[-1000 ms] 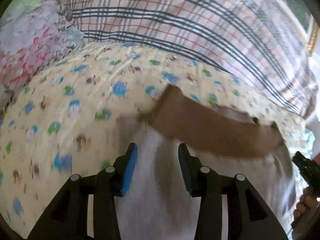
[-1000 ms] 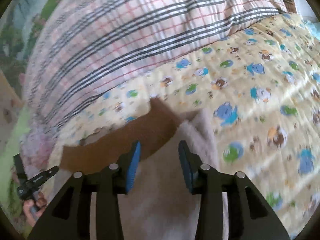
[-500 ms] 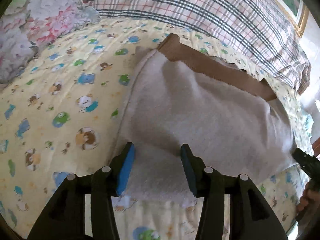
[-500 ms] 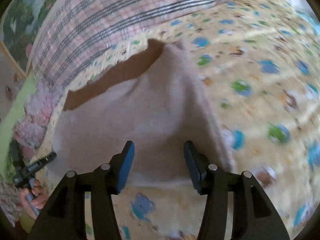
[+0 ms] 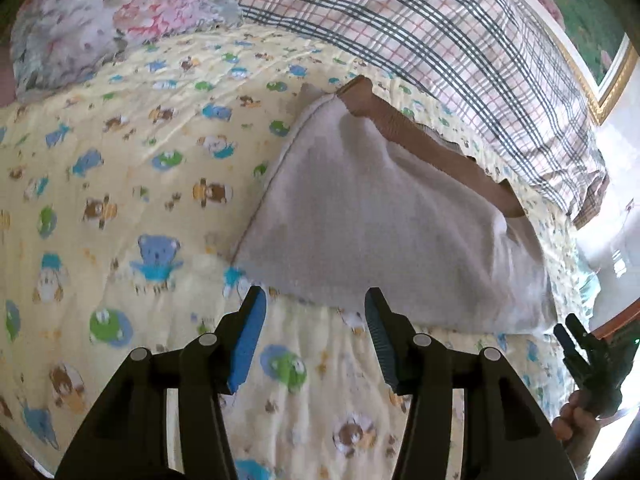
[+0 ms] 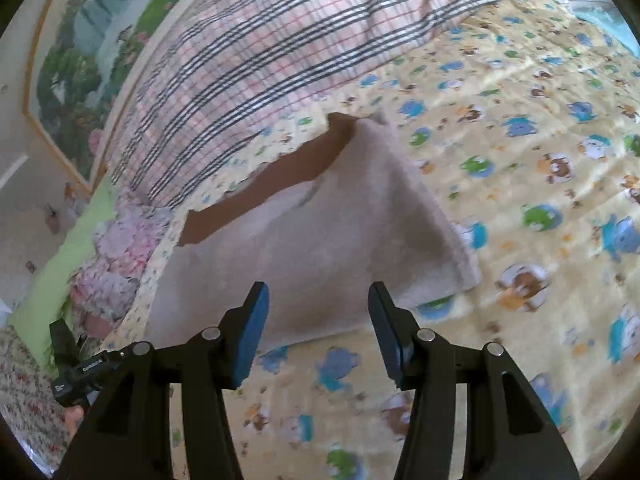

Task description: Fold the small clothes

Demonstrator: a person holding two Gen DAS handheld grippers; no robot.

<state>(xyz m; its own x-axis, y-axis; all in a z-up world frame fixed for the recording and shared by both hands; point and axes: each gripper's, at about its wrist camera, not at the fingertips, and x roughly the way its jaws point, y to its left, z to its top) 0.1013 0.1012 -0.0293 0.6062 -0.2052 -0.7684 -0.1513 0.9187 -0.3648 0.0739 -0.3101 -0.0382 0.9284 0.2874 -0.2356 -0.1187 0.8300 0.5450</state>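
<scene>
As seen from the left wrist, going from the left edge: at upper left a floral pillow, and below it, across the left half, a yellow quilt with a bear print. At bottom centre the left gripper, jaws opening, nothing between the blue pads, tips just short of the near edge of the cloth. Right of centre the pale grey garment, lying folded on the quilt, with a brown band along its far edge. At upper right a plaid blanket. At the lower right edge the right gripper, with a hand under it.

As seen from the right wrist: at upper left a framed landscape picture. In the centre the same garment, flat on the quilt. At bottom centre the right gripper, jaws standing apart and empty, tips over the near edge of the garment; contact not possible to tell.
</scene>
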